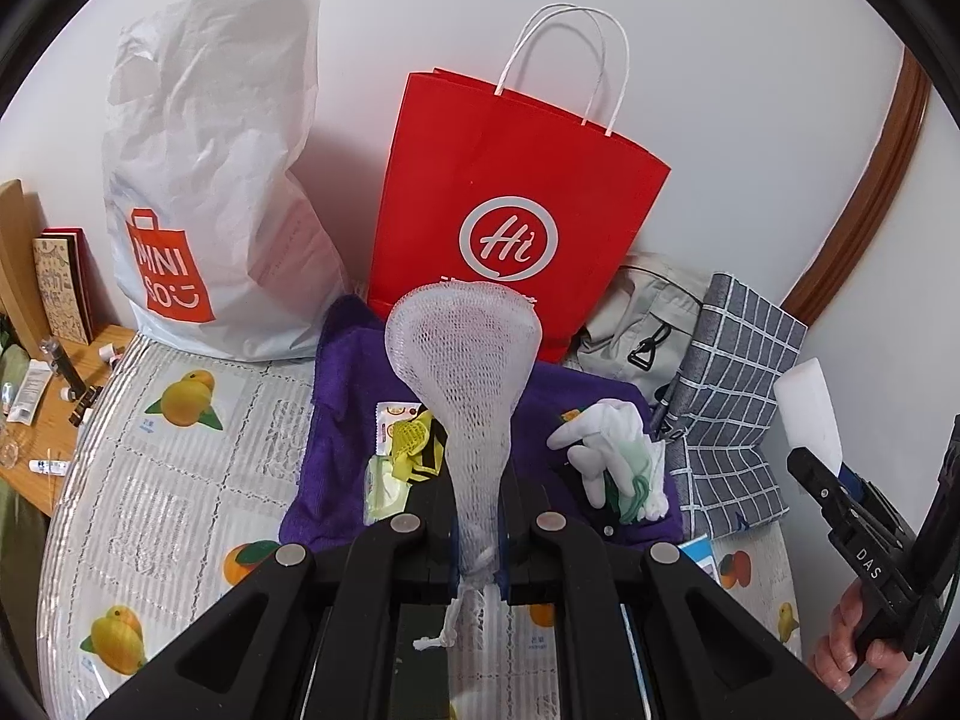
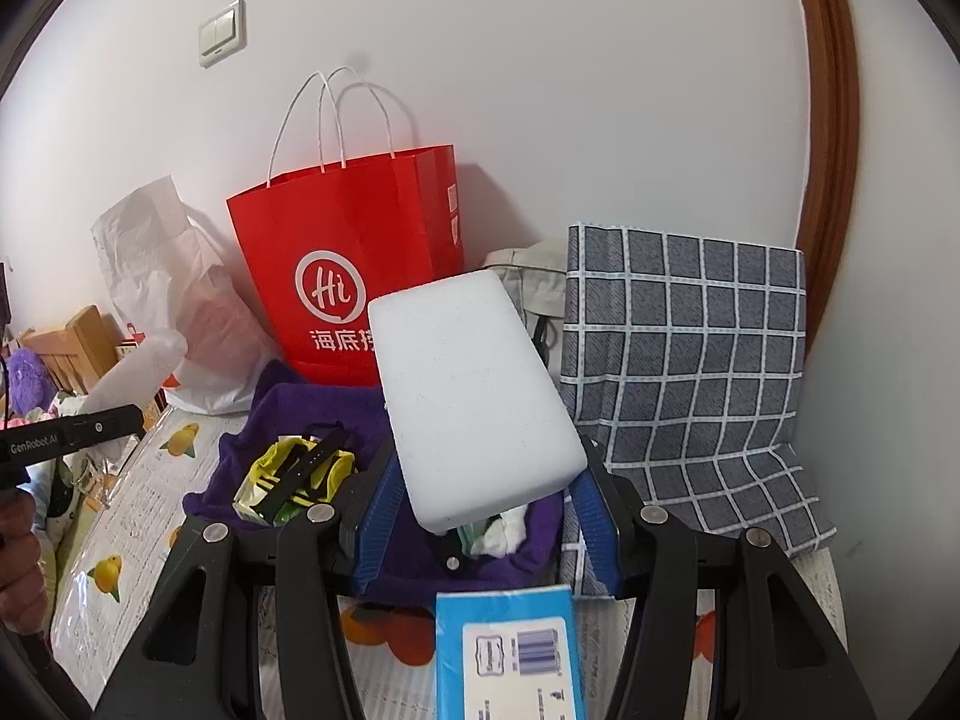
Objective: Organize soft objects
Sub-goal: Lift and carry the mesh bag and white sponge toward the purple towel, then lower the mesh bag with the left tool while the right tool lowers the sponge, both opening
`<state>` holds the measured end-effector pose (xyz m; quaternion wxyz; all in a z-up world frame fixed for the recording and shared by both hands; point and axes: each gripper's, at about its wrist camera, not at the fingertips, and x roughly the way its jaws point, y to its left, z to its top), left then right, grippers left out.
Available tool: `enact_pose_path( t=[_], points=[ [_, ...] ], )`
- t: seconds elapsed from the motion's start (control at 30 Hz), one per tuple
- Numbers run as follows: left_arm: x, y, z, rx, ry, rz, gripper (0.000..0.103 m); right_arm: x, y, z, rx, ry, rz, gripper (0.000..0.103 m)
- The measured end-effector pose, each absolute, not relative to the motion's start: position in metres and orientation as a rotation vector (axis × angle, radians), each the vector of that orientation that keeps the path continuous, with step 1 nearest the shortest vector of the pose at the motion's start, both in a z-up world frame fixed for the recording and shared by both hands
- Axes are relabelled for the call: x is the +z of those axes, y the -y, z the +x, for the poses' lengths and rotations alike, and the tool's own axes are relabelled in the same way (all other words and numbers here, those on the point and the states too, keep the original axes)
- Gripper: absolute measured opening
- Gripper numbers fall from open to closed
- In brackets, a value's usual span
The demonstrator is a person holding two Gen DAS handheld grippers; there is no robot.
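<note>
My left gripper is shut on the narrow end of a white mesh net, held up above a purple towel. On the towel lie white gloves and yellow packets. My right gripper is shut on a white foam sponge, held above the same towel. The sponge also shows in the left wrist view, at the far right. The net also shows in the right wrist view, at the left.
A red paper bag and a white Miniso bag stand against the wall. A grey checked cloth and a beige bag lie at right. A blue box lies near the front. A wooden desk is left.
</note>
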<state>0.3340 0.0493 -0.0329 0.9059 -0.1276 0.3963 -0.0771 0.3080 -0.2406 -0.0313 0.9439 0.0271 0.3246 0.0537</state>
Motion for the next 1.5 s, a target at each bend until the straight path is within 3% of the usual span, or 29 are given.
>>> enact_pose_path(
  t=[0.67,1.5],
  points=[
    [-0.055,-0.043,0.396,-0.168,-0.861,-0.267,0.008,-0.059,0.219,0.371,0.181,-0.731,0.092,0.054],
    [-0.102,-0.031,0.432,-0.188,-1.002,-0.251,0.008,-0.168,0.161,0.426,0.305,-1.05,0.023,0.054]
  ],
)
